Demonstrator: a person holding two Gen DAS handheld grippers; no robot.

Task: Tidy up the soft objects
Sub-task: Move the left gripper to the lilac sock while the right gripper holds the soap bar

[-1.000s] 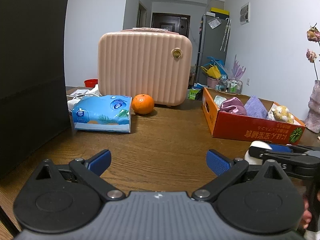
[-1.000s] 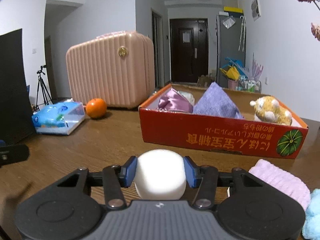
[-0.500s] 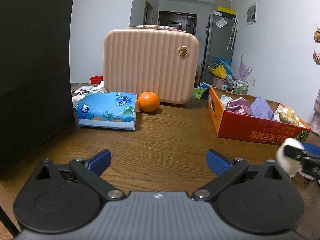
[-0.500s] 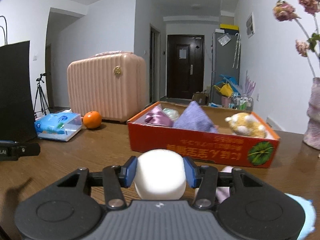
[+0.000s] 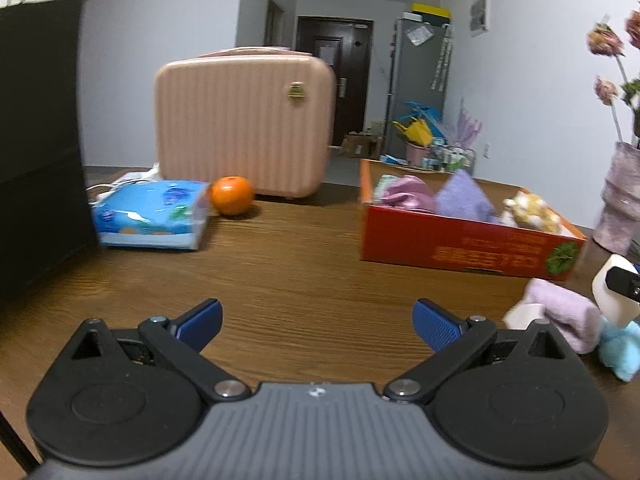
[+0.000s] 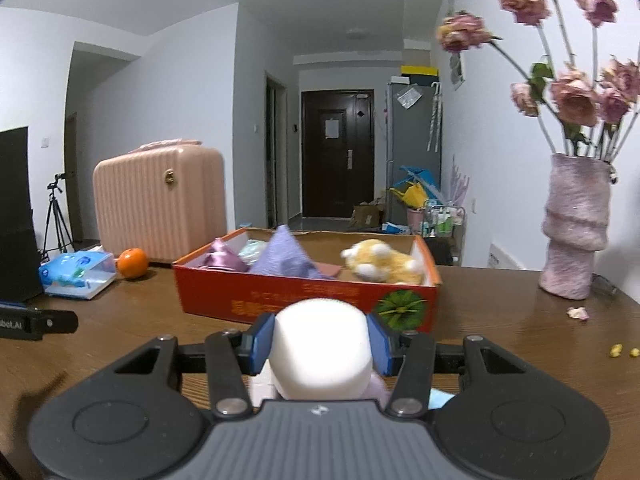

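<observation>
My right gripper (image 6: 318,344) is shut on a white foam cylinder (image 6: 320,350) and holds it above the table, in front of the red cardboard box (image 6: 304,298). The box holds a purple satin pouch (image 6: 222,256), a lilac cloth (image 6: 286,258) and a yellow plush toy (image 6: 382,260). In the left wrist view the same cylinder (image 5: 610,292) shows at the far right, over a pink towel (image 5: 560,316) and a light blue soft item (image 5: 624,350). My left gripper (image 5: 318,322) is open and empty over bare wood, left of the box (image 5: 460,240).
A pink suitcase (image 5: 244,120), an orange (image 5: 232,195) and a blue tissue pack (image 5: 152,216) stand at the back left. A black bag (image 5: 36,140) fills the left edge. A pink vase (image 6: 574,228) with dried roses stands at the right.
My right gripper has lifted the white cylinder and drawn back from the box, swinging right so the vase comes into view. My left gripper has turned right; the towel and blue item now show.
</observation>
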